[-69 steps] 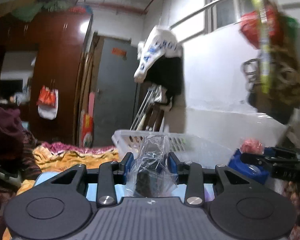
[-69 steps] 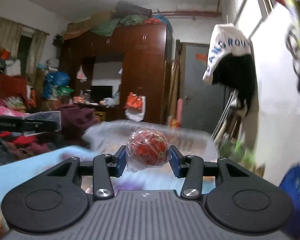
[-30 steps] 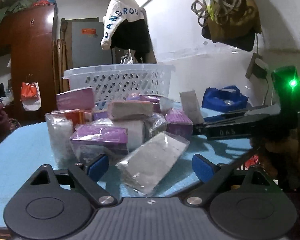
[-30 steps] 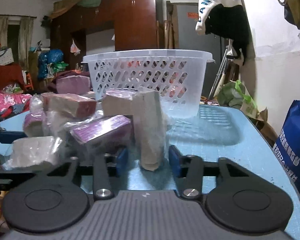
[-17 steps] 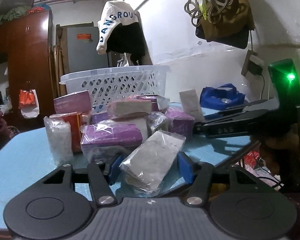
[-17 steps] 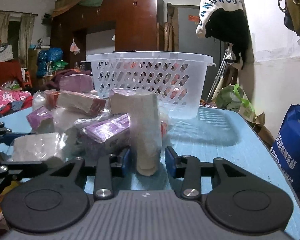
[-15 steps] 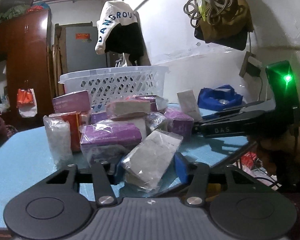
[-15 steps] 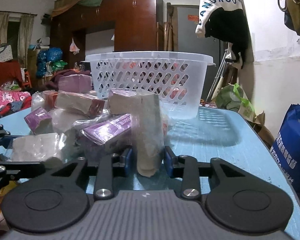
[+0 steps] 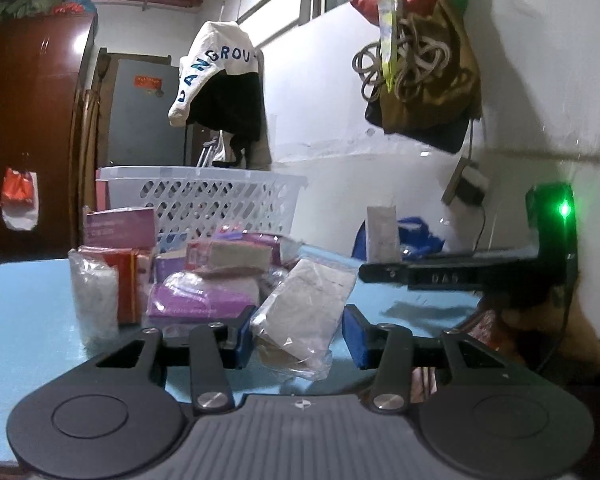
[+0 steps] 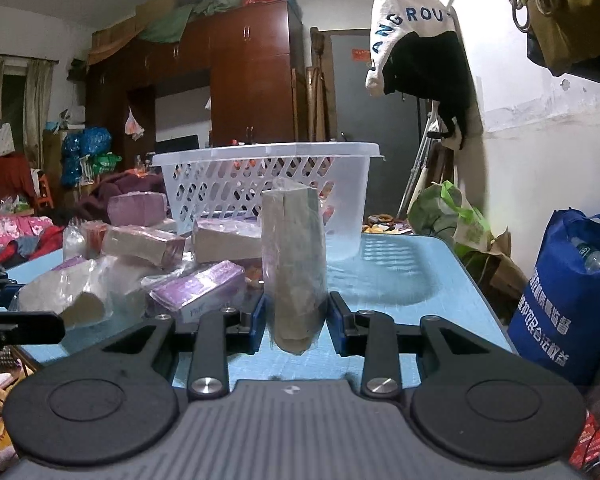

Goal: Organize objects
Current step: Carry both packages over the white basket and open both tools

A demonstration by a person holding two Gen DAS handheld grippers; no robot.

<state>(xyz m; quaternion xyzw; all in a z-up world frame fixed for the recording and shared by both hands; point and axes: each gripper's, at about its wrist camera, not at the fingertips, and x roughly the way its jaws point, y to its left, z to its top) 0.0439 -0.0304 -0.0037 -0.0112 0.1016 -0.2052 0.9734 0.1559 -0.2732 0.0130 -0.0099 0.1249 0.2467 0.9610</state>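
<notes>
While clamped upright between pads of right gripper [image 10: 296,320], tall grey wrapped block [image 10: 294,264] sits just above blue table [image 10: 412,280]. Tilted grey packet [image 9: 304,312] pinched in left gripper [image 9: 302,340], bottom edge near tabletop. Heap of purple and tan wrapped packets [image 10: 172,256] beside both. White perforated basket [image 10: 268,184] behind heap. Wooden wardrobe [image 10: 244,80], grey door [image 9: 140,116], hanging white garment [image 9: 216,72] beyond.
</notes>
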